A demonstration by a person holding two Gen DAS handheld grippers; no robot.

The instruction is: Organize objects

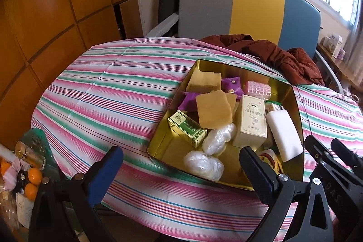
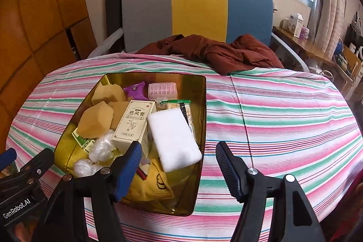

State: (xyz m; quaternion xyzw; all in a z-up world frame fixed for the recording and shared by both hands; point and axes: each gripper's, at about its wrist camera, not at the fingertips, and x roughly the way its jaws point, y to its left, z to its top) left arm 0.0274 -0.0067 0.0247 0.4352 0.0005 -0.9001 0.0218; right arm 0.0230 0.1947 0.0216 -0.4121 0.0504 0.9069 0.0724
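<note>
1. "GenRobot.AI" in white letters stands on the black body of the left gripper (image 2: pixel 15 211), seen at the lower left edge of the right wrist view.
2. "DAS" in faint grey letters runs down the black body of the right gripper (image 1: pixel 338 199), at the lower right of the left wrist view; any further letters cannot be told.
3. "热风膏" in dark characters stands on the front of the cream carton (image 2: pixel 133 123), lying in the gold tin (image 2: pixel 202 128) beside the white block; the smaller print below it is too small to read.
4. The green carton (image 1: pixel 187 128) near the tin's left wall bears print that is too blurred to read.

Black tool (image 2: pixel 178 168) frames, blue ribbed pads, silver screws.
</note>
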